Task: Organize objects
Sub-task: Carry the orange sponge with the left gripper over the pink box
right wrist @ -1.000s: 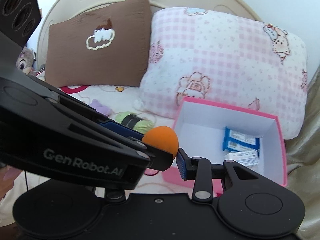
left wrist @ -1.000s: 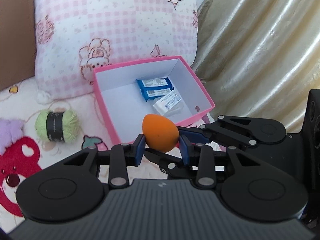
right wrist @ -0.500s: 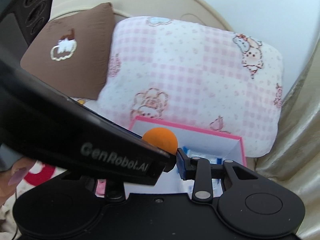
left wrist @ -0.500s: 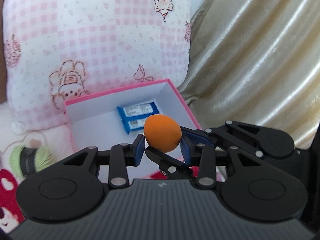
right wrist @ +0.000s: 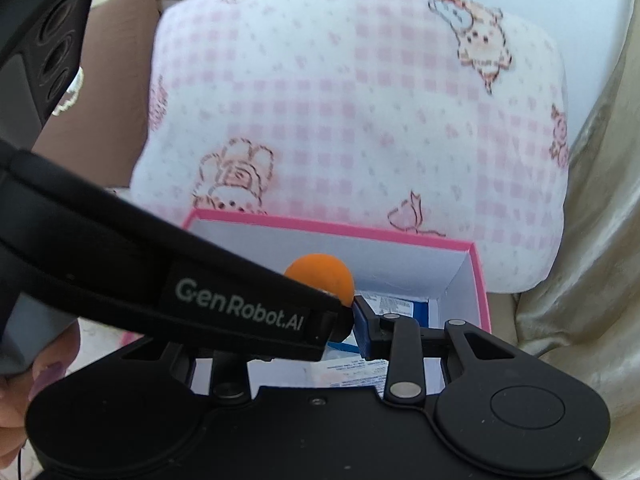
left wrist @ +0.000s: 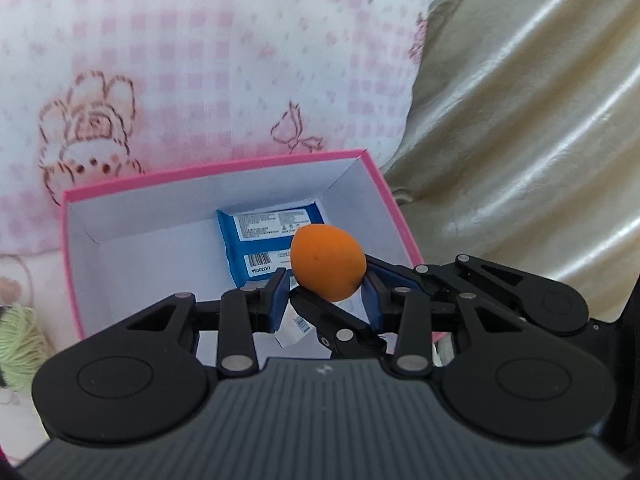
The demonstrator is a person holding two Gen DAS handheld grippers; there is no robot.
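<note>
Left claw (left wrist: 325, 294): you have it clamped on the orange egg-shaped sponge (left wrist: 327, 263), blue pads pressing both sides, the sponge poking up above the fingertips.
Right claw (right wrist: 344, 322): drawn narrow and pressed in at the same sponge from the side; the left claw's black arm crosses in front of it, so you cannot tell whether its pads grip or merely touch.
Sponge's place: held in the air over the open pink box (left wrist: 394, 216), above the near right part of its white floor.
Box contents: a blue wipes packet (left wrist: 262, 248) lies flat toward the back wall; a small white sachet (left wrist: 294, 326) shows between your fingers.
Step in hand: by the look of it, carrying the sponge in for the drop.
Next move: probably lower over bare floor beside the packet, then ease both claws apart together so the sponge does not roll.
Surroundings: pink checked pillow (left wrist: 224, 68) behind the box, gold drape (left wrist: 532, 120) at right, green yarn ball (left wrist: 18, 340) cut off at the left edge.
Hidden: the box's near wall and the right claw's left finger.
</note>
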